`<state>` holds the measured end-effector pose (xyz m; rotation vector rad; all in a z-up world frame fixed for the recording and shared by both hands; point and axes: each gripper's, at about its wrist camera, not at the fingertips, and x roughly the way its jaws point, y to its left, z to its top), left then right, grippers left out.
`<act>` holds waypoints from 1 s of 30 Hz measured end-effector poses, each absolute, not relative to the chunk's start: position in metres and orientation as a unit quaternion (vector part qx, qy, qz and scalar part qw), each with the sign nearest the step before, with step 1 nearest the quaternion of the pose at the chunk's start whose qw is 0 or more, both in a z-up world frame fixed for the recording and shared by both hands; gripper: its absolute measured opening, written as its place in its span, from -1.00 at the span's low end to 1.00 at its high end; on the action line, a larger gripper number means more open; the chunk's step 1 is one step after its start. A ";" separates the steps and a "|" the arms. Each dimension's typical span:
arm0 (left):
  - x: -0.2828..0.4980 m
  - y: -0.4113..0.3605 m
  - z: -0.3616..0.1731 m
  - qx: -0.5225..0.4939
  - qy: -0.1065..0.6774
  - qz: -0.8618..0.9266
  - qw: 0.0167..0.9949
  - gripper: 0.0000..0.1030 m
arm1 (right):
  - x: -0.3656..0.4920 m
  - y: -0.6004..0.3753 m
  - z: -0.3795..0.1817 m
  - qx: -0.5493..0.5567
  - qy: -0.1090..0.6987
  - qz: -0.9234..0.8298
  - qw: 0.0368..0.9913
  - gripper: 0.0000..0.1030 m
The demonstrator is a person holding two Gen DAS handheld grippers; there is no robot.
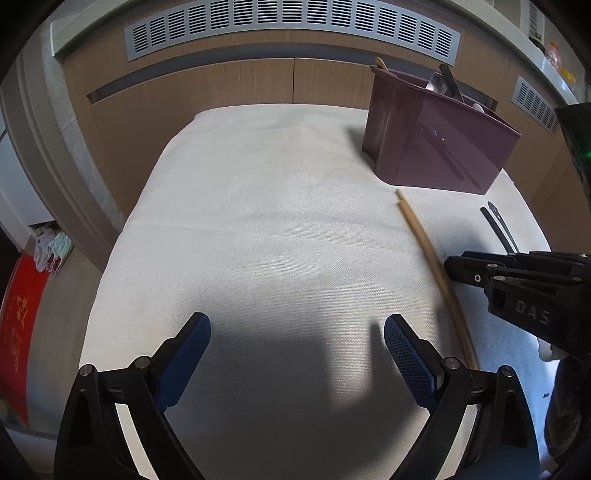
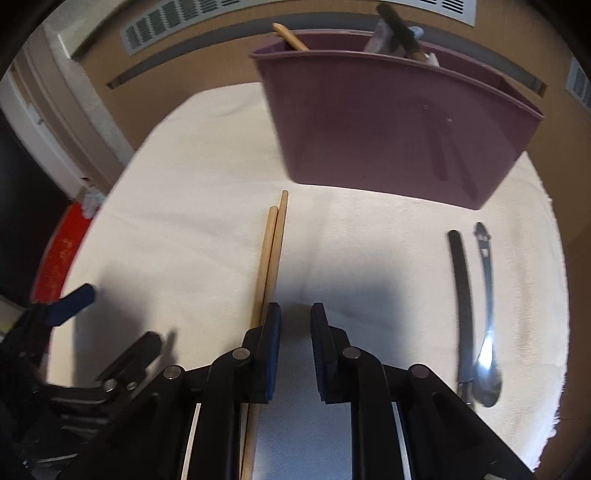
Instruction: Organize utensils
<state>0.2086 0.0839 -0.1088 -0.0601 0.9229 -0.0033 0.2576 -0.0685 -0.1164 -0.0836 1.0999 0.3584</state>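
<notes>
right claw (image 2: 294,350) nearly together, nothing between; chopsticks (image 2: 271,254) lie just left of its pads, on the counter (image 2: 207,177) near the purple bin (image 2: 388,129). left claw (image 1: 297,354) apart, empty. probably reopen, shift left, straddle both sticks.

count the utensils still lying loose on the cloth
4: two wooden chopsticks side by side mid-cloth, running under the right tongs; a black-handled utensil and a spoon side by side at the right. More may lie out of view.

white cloth (image 1: 258,221), wooden cabinet doors (image 1: 221,96), grey vent grille (image 1: 288,22), red box (image 1: 18,332)
</notes>
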 end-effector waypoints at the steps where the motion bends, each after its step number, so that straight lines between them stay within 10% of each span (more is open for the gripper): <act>1: 0.208 0.085 -0.109 -0.030 0.445 0.000 0.895 0.84 | 0.255 -0.069 -0.114 -0.044 0.513 0.168 0.841 -0.69; 30: 0.208 0.103 -0.110 -0.050 0.455 0.018 0.889 0.84 | 0.252 -0.035 -0.121 -0.121 0.499 0.204 0.834 -0.87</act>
